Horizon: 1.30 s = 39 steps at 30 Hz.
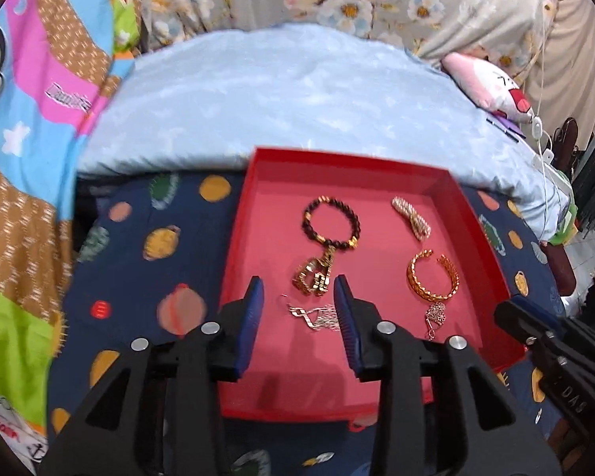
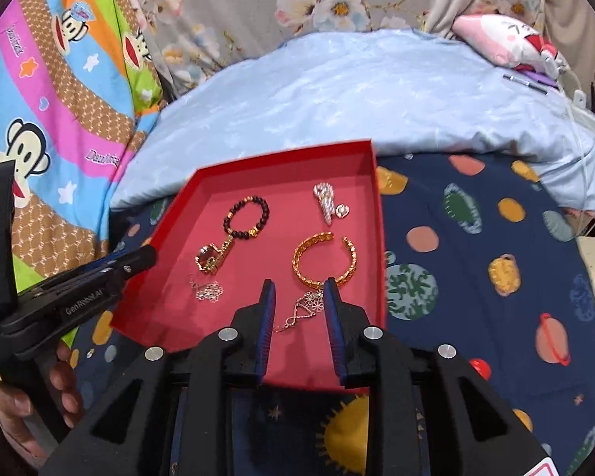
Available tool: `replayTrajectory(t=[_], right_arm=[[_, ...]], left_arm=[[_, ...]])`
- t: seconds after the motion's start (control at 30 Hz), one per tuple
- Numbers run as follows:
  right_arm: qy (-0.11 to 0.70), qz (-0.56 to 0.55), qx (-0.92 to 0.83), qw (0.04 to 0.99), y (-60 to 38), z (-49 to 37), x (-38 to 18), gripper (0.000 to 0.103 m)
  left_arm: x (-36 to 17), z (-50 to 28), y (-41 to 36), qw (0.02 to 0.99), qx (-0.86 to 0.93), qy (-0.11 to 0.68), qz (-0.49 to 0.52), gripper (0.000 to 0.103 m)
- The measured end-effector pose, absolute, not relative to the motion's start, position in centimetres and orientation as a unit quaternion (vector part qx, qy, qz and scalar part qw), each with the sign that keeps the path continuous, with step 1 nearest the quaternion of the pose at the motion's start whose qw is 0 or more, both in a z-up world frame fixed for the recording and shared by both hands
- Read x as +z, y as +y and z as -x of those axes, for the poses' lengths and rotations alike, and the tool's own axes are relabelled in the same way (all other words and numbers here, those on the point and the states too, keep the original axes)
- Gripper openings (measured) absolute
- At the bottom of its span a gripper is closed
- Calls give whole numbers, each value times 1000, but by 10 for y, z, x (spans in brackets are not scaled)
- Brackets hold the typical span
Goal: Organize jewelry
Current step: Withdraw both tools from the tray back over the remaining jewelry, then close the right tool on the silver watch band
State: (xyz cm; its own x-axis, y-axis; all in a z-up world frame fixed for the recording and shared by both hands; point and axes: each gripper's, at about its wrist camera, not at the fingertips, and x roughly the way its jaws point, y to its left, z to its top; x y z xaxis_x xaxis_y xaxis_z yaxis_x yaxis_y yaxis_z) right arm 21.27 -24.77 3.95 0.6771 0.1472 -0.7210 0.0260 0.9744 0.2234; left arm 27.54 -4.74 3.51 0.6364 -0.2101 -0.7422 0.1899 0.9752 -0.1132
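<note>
Bed: navy planet-print sheet (image 2: pixel 476 261) w/ pale blue quilt (image 1: pixel 281 91) behind; tray sits on the sheet.
Tray: red tray (image 1: pixel 238 214), shallow, open top; all jewelry lies loose inside, nothing lifted.
L gripper: left gripper (image 1: pixel 299 289) jaws wide, empty, hovering over near-left part of tray.
R gripper: right gripper (image 2: pixel 299 289) jaws wide, empty, over near-right part of tray.
Gold bangle: gold bangle (image 2: pixel 325 260) open cuff, flat, gap facing far-right; just beyond R tips.
Bead bracelet: dark bead bracelet (image 1: pixel 331 220) far-centre, gold pendant chain (image 1: pixel 315 275) trailing toward L gripper.
Pearl piece: pearl piece (image 1: pixel 410 218) far-right, long axis diagonal.
Silver chain: silver chain (image 1: pixel 313 315) bunched, lies between L fingers, close to the right one; long axis roughly across the jaw gap.
Flower chain: flower chain (image 2: pixel 303 309) between R fingers; long axis diagonal, near-left to far-right.
Key relation: each chain already sits inside its own gripper's gap; looks like straight down then close, no sideways reach.
Nearer hand: L for silver chain, R for flower chain.
Risk: thin, flat chains, likely slip; contact w/ tray floor can't tell.
</note>
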Motion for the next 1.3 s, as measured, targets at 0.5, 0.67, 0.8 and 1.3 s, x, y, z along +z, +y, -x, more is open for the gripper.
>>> replayTrajectory(t=[0.5, 0.67, 0.8, 1.3], right_arm=[[417, -98, 4, 904, -252, -66, 43, 28], [444, -107, 8, 889, -247, -36, 23, 29], [460, -113, 11, 881, -241, -20, 9, 29], [479, -120, 12, 869, -233, -20, -13, 40]], left_arm=[[46, -158, 43, 900, -64, 427, 50, 44], [22, -124, 56, 887, -56, 456, 44, 45], [3, -101, 58, 874, -63, 479, 44, 46], [-36, -91, 21, 865, -92, 493, 3, 72]])
